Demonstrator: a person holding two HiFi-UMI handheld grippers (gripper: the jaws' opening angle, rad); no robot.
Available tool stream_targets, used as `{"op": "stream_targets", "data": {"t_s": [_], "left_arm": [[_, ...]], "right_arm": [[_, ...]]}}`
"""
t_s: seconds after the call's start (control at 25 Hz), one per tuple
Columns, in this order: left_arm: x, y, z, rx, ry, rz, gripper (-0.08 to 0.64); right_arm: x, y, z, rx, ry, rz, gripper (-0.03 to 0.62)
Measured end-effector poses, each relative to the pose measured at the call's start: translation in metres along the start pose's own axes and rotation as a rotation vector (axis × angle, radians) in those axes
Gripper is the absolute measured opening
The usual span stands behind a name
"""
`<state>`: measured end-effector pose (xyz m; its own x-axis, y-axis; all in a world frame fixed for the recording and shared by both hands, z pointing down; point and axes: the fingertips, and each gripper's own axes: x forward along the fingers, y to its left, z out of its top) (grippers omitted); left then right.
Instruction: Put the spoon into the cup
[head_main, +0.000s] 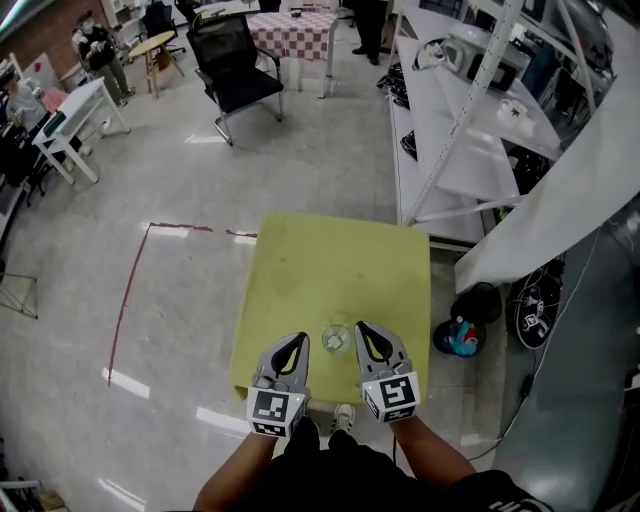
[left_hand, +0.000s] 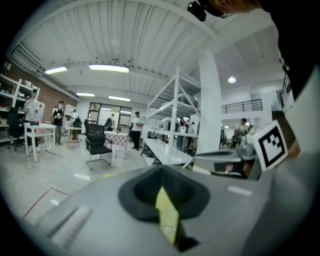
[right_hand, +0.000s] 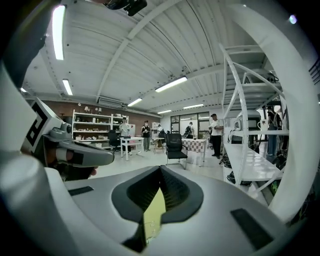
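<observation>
Showing the spoon (head_main: 332, 342) seemingly inside the cup (head_main: 337, 338) by the table (head_main: 330, 260)'s near edge, with left gripper (head_main: 297, 340) and right gripper (head_main: 363, 328) pressed together, empty.

Both claws are the same build: left claw (head_main: 299, 340) and right claw (head_main: 361, 328) have light grey shells with black ribbed pads lining a teardrop cutout. White cube (head_main: 390, 394) with black square markers at each 6 o'clock end. Operator: black clothing, light shoe (head_main: 343, 416).
</observation>
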<state>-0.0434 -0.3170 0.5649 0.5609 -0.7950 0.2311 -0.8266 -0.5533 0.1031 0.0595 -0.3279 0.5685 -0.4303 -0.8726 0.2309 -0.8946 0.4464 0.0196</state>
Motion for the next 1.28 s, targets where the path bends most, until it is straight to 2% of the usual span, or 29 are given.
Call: {"op": "stream_targets", "data": {"t_s": [0.36, 0.6, 0.76, 1.28], "left_arm": [[-0.022, 0.006, 0.043, 0.034, -0.073, 0.002, 0.006], [-0.024, 0.011, 0.066, 0.026, -0.114, 0.009, 0.006], [-0.028, 0.018, 0.081, 0.026, -0.149, 0.008, 0.006], [-0.032, 0.031, 0.099, 0.043, -0.203, 0.009, 0.006]], "right_arm": [[-0.002, 0.008, 0.075, -0.037, -0.137, -0.02, 0.008], [-0.006, 0.01, 0.107, -0.048, -0.185, -0.015, 0.008], [-0.007, 0.016, 0.118, -0.054, -0.191, -0.018, 0.008], [-0.001, 0.026, 0.131, -0.095, -0.215, -0.029, 0.008]]}}
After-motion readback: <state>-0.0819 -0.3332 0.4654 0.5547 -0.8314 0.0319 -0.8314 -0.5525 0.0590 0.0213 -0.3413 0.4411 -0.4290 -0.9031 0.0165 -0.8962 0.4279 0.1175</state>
